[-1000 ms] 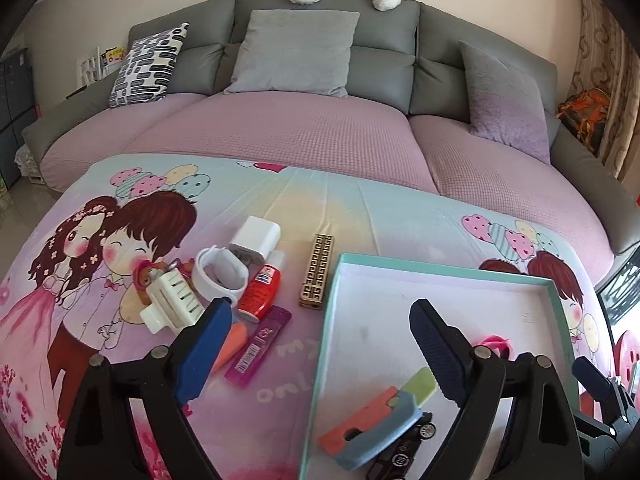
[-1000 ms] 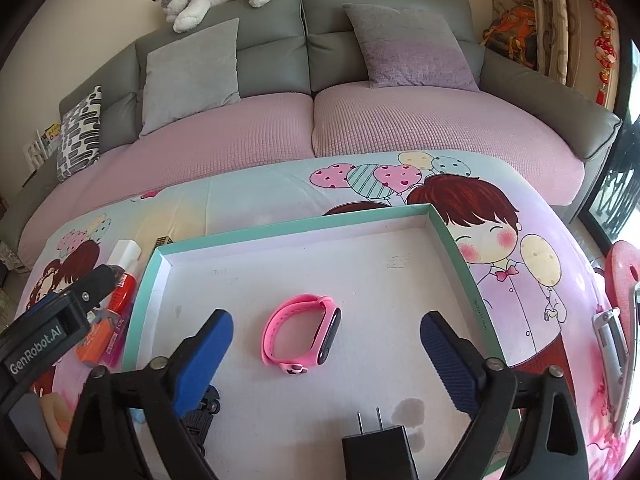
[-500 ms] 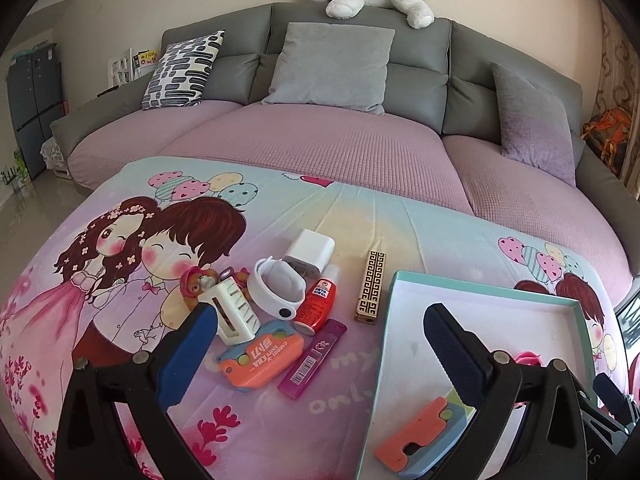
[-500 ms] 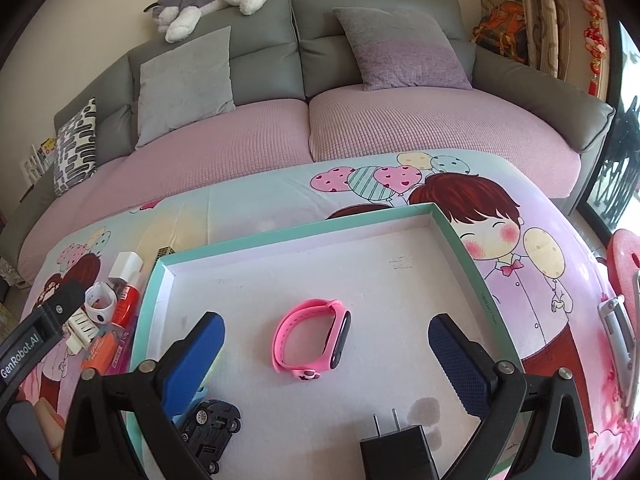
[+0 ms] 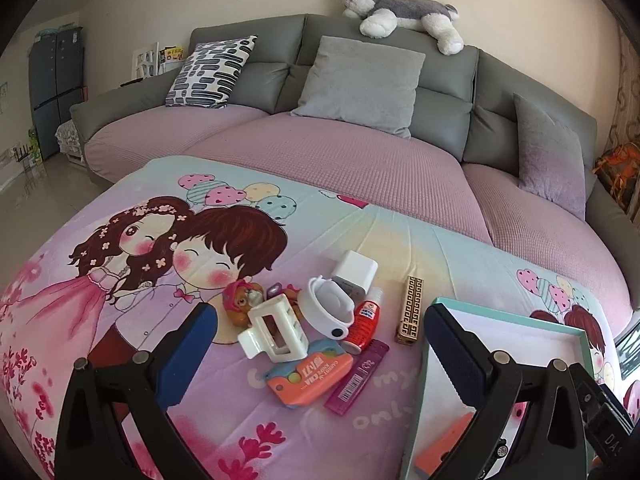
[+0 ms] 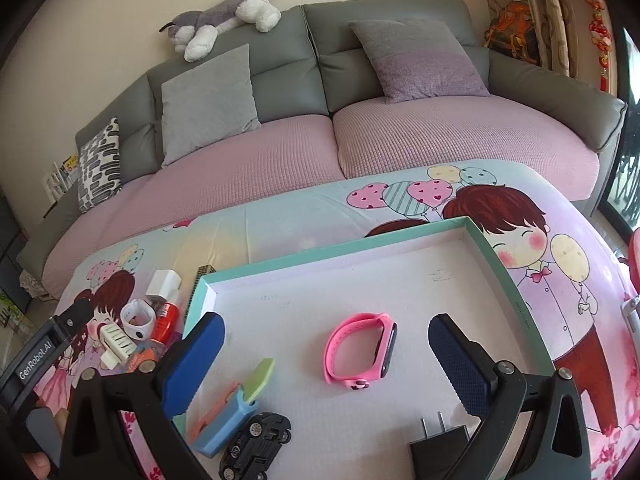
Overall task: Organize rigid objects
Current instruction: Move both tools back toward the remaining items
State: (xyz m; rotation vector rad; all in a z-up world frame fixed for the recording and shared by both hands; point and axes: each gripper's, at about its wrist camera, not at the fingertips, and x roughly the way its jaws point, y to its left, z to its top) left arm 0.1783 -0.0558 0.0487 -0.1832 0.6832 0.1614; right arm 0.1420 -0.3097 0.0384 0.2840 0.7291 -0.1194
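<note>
My left gripper (image 5: 320, 354) wide open, empty, over the flat orange-and-blue correction tape dispenser (image 5: 310, 374) on the cartoon bedsheet (image 5: 120, 320), left of the teal-rimmed tray (image 5: 520, 316); long axis lower-left to upper-right

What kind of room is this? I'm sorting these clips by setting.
Most likely a home living room: a grey sofa with cushions, a plush dog lying along its back, and a table under a cartoon tablecloth in front of it.
</note>
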